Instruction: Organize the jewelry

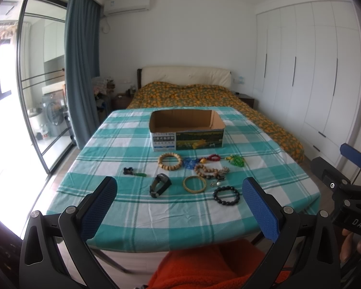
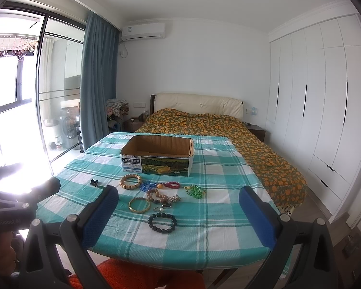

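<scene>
Several jewelry pieces lie on a teal checked tablecloth [image 1: 122, 219] in front of an open, empty cardboard box [image 1: 187, 132], which also shows in the right wrist view [image 2: 156, 161]. Among them are a black bead bracelet [image 1: 226, 195] [image 2: 162, 222], a gold bangle [image 1: 195, 184] [image 2: 139, 205], a black watch [image 1: 160, 185], a tan bead bracelet [image 1: 170, 160] [image 2: 130, 180] and green beads [image 1: 237, 160] [image 2: 195, 191]. My left gripper [image 1: 180, 207] is open and empty, near the table's front edge. My right gripper [image 2: 179, 214] is open and empty, above the front edge.
A bed with an orange patterned cover [image 1: 204, 94] lies behind the table. White wardrobes [image 1: 312, 67] line the right wall. A glass sliding door [image 1: 36, 84] and blue curtain [image 1: 81, 60] stand at the left. An orange cloth [image 1: 204, 265] is below the table's near edge.
</scene>
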A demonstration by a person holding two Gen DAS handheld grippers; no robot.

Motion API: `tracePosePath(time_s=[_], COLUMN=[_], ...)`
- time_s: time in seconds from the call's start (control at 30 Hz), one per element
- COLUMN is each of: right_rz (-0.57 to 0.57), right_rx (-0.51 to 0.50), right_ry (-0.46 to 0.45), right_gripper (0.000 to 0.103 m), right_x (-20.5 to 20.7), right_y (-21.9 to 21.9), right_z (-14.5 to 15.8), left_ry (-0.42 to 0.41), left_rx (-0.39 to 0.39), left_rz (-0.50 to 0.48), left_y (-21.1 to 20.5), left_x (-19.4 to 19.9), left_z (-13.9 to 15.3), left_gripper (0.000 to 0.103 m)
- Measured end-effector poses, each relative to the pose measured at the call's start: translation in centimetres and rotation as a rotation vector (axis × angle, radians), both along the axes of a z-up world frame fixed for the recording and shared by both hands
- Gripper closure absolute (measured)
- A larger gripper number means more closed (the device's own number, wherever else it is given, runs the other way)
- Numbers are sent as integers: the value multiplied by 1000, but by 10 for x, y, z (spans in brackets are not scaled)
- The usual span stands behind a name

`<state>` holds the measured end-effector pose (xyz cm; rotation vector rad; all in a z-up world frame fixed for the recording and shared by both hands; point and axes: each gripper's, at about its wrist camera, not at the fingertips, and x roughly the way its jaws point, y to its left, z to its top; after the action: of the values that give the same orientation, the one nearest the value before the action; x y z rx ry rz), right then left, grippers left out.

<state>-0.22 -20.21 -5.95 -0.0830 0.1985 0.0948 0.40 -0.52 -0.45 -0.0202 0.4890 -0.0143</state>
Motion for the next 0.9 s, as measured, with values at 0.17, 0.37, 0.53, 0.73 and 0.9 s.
tracePosePath(time_s=[0.17, 0.37, 0.53, 0.73, 0.9], right_rz=[-2, -2, -1, -2, -1], right_rx=[4, 6, 6, 7, 7], right_ry=[3, 5, 6, 7, 8], right_gripper=[1, 1, 1, 1, 1], right_x=[1, 1, 1, 1, 1], right_y=[-2, -2, -3, -3, -3], right_z=[-2, -1, -1, -1, -1], left_ry=[2, 4, 5, 5, 6], left_rx=[1, 3, 2, 4, 5], left_rz=[-2, -4, -4, -4, -4], left_y=[0, -1, -1, 0, -1], left_x=[1, 2, 2, 2, 1], left_z=[0, 0, 0, 0, 0], left_gripper=[0, 0, 0, 0, 0])
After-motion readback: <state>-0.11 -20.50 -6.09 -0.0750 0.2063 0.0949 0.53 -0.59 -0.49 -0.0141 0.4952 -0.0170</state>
